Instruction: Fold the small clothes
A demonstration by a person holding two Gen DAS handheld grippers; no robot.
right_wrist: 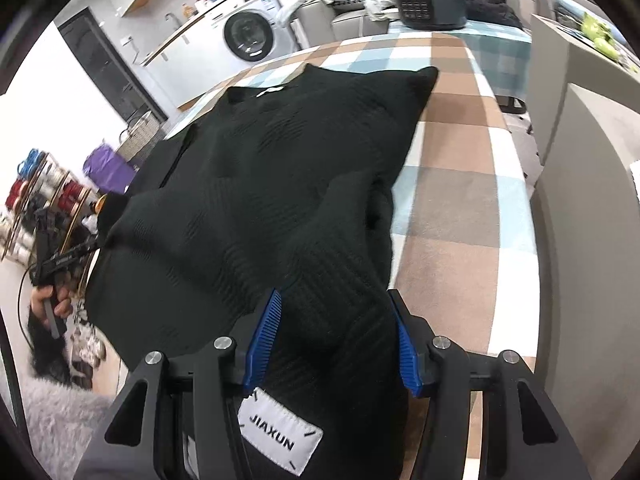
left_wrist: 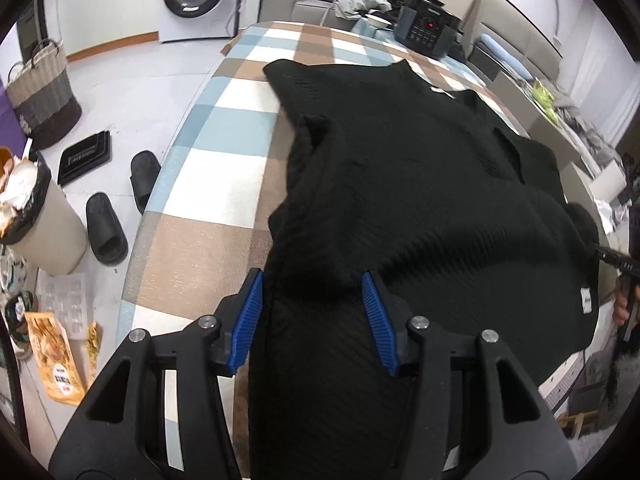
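Both the left gripper (left_wrist: 312, 312) and right gripper (right_wrist: 336, 340) grasp the black knit sweater's (left_wrist: 420, 168) hem; judged best carried level toward the collar, over the checked tablecloth (left_wrist: 208, 152).

Soft black cloth and hard plastic

The black sweater (left_wrist: 420, 184) is ribbed, matt knit with a white cloth label (right_wrist: 279, 432). The gripper pads (left_wrist: 249, 320) are ridged blue plastic. The checked tablecloth (left_wrist: 224, 152) looks smooth.

Each tool, the left tool (left_wrist: 312, 312) and the right tool (right_wrist: 336, 336), is matte black with triangular cut-outs, round silver screws and ribbed blue pads (left_wrist: 251, 318); a bare-skinned hand (right_wrist: 50, 300) shows beside a fuzzy dark cuff.
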